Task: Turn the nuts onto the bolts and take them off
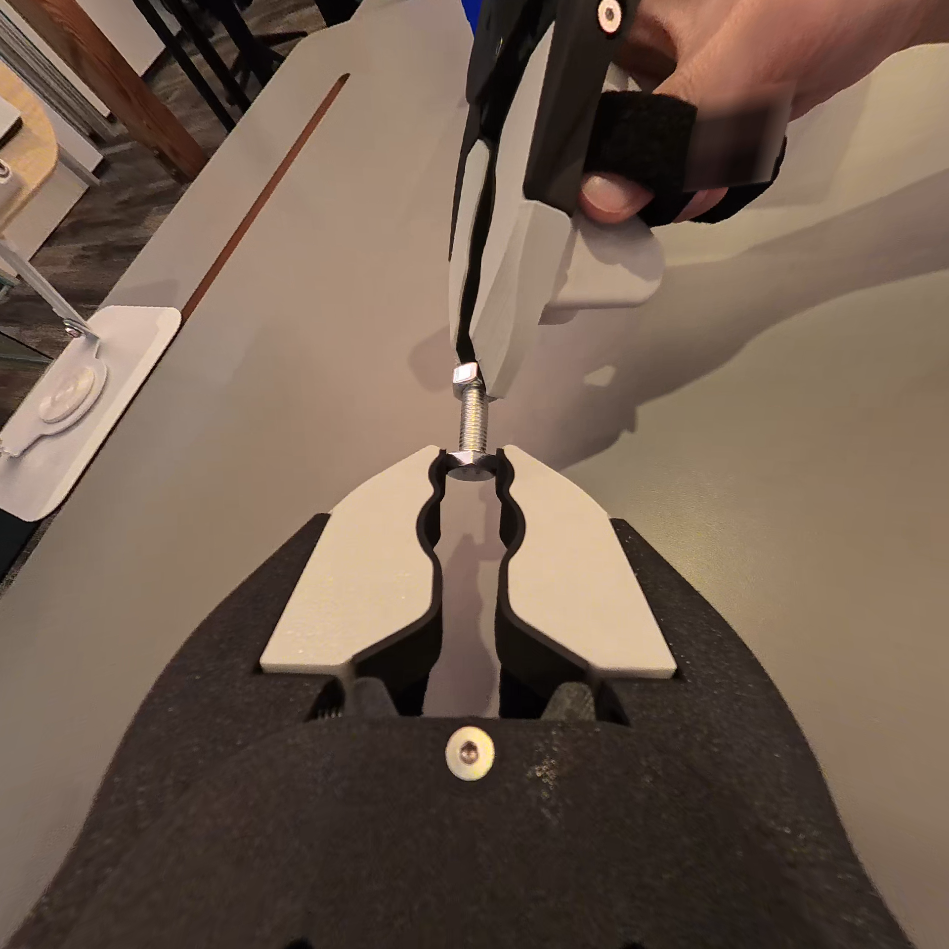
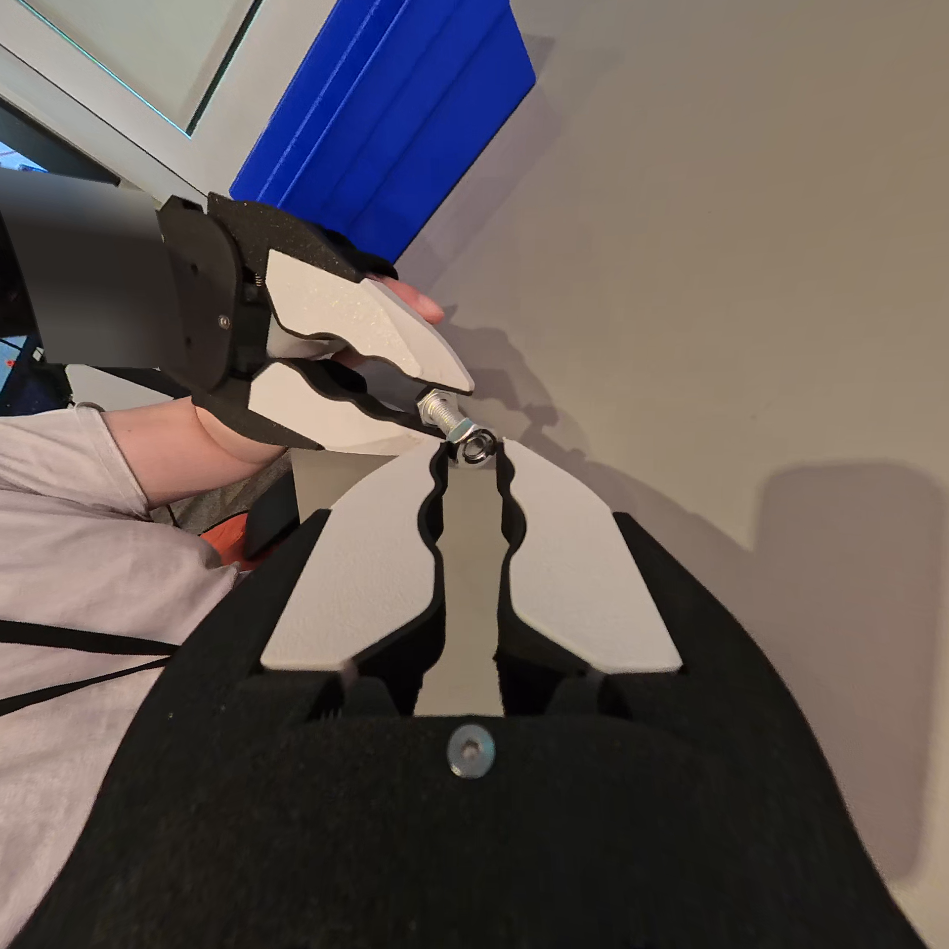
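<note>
Blue bin (image 2: 380, 123) only behind right gripper (image 2: 472, 452)

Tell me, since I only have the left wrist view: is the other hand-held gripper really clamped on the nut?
Observer: Yes. In the right wrist view the nut sits between both fingertips of the right hand-held gripper, with its bore facing the camera.
Operator: What's beyond my own gripper?
Observer: A blue bin stands behind the left hand-held gripper, which holds the bolt by its head.
Operator: Anything near my wrist?
Observer: A pale sleeve fills the space just below it.
</note>
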### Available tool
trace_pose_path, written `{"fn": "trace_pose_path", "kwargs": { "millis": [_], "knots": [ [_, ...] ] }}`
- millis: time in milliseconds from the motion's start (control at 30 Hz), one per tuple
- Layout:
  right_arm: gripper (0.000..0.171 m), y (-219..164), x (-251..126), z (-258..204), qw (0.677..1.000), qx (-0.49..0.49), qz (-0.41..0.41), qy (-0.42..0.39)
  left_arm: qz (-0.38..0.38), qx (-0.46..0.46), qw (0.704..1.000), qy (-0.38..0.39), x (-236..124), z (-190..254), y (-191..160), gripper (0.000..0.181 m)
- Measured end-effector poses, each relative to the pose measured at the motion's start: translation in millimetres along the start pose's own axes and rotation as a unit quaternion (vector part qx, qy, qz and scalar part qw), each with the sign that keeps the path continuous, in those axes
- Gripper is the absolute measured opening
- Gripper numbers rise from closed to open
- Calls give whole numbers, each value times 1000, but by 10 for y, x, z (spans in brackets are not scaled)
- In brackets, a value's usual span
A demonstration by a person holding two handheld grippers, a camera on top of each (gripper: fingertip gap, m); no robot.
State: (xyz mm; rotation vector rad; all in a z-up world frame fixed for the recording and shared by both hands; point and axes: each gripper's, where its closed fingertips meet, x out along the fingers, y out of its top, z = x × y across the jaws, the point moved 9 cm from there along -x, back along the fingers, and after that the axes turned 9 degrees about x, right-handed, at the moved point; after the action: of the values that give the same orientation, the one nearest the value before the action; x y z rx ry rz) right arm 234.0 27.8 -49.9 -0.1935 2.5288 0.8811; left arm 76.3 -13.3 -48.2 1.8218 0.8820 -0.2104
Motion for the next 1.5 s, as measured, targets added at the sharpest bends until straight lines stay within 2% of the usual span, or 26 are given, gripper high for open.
{"fn": "trace_pose_path", "kwargs": {
  "millis": [333,633,833,900,967,1100,1300,1500],
  "knots": [
    [17,6,20,-167,993,-48,-25,-103,-24,19,999,15,34,19,-27,18],
    [17,69,117,-374,965,-108,-81,-224,-53,32,998,19,84,50,-60,18],
    [17,105,153,-456,951,-137,-85,-263,-52,1,999,12,82,18,-64,18],
    [18,130,122,-461,956,-133,-67,-253,-39,-15,999,16,61,-12,-52,18],
    [32,162,62,-440,967,-104,-47,-229,-38,-16,999,27,43,-38,-52,18],
    [36,216,-85,-335,986,-21,-4,-165,-40,-14,999,33,44,-44,-59,18],
    [32,184,-36,-182,995,85,-1,-60,-48,13,998,50,60,-13,-45,18],
    [19,182,-5,-159,996,65,-14,-52,-32,-5,999,32,43,-22,-36,18]
  ]
}}
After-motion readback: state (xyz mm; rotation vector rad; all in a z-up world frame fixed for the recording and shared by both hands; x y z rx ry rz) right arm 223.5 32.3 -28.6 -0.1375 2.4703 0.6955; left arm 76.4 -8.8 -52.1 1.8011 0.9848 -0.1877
